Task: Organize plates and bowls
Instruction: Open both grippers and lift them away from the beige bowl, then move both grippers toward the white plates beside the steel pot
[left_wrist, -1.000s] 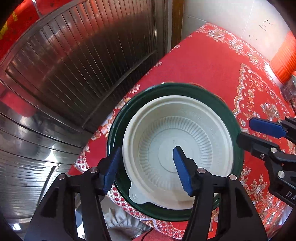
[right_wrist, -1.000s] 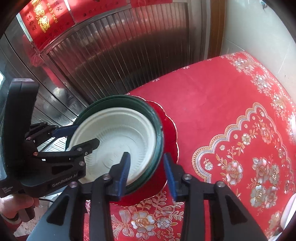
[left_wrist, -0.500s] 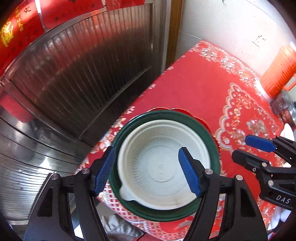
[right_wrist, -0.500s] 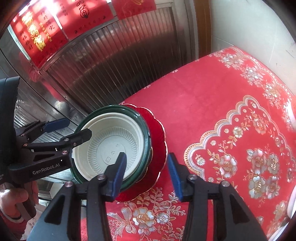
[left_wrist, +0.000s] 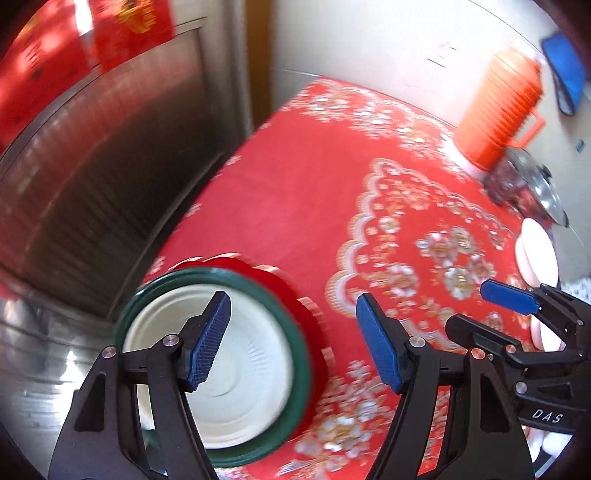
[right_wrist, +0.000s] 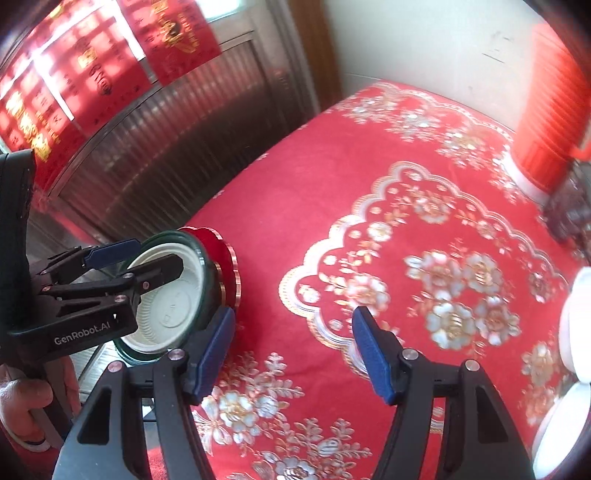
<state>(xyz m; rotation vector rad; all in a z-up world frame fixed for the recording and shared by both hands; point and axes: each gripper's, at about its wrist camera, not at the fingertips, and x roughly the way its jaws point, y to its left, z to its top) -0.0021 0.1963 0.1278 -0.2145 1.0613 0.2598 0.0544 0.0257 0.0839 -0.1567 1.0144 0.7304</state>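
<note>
Cream ribbed bowl (left_wrist: 243, 384) sitting in dark green plate (left_wrist: 301, 369), red scalloped plate (left_wrist: 314, 317) showing at 2 o'clock of it. Tablecloth (left_wrist: 295, 199) glowing red, white-gold flowers and scalloped border. Orange ribbed jug (left_wrist: 498, 110) standing at 1 o'clock. Blue pads (right_wrist: 214, 354) tipping black fingers.

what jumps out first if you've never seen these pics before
The stack at the table's near left corner: a white bowl nested in a green plate on a red scalloped plate. Next, the red floral tablecloth, with an orange ribbed flask at its far right edge.
</note>
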